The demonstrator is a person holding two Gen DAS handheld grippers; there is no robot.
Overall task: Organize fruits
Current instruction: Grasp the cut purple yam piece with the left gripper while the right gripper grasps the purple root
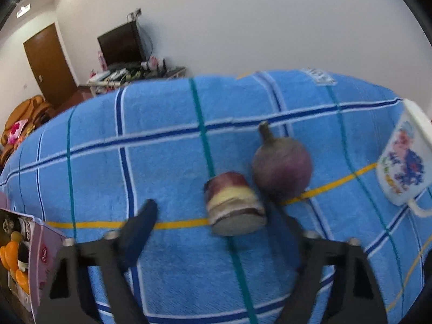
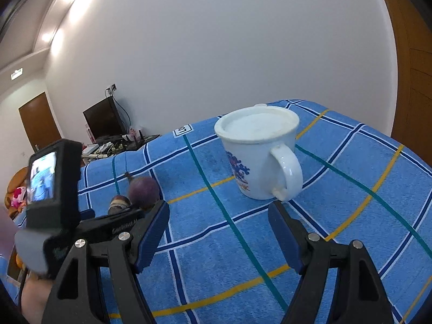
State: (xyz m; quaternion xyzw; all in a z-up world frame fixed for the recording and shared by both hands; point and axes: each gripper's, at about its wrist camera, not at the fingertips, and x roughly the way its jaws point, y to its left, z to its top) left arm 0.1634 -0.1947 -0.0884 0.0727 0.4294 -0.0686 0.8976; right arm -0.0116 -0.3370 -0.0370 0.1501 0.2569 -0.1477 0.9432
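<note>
L gripper [image 1: 213, 216]: jaws wide apart, nothing clamped. Cut fruit piece [image 1: 235, 205] sits between the fingers, off-centre toward the R finger, near its tip at approx 1 o'clock; contact w/ that finger can't be confirmed, frame is motion-blurred. Round purple fruit [image 1: 282, 168] w/ stem lies just beyond at 1 o'clock, touching or nearly touching the cut piece. Both rest on the blue checked towel [image 1: 162, 162]. Cardboard box [image 1: 40, 256] holding orange fruits [image 1: 12, 256] is at 8–9 o'clock, off the towel edge; likely the drop-off, judged from task only.

R gripper [image 2: 218, 216]: jaws apart, empty. White lidded mug [image 2: 259, 156] stands upright at 12–1 o'clock, handle facing the gripper, just beyond the R fingertip. L gripper unit w/ its screen shows at 9 o'clock in the R wrist view, w/ both fruits just beyond it.

Step in hand (judgement): L gripper lining up on the cut piece

Procedure notes:
- Shift L gripper slightly toward 2 o'clock so the piece centres between pads before closing
- Avoid pinching the round fruit w/ the piece; it is likely to roll if nudged
- Close across the piece's curved sides, not its flat cut face
- Lift straight up; towel pile may drag
- Keep R gripper clear of the mug handle
</note>
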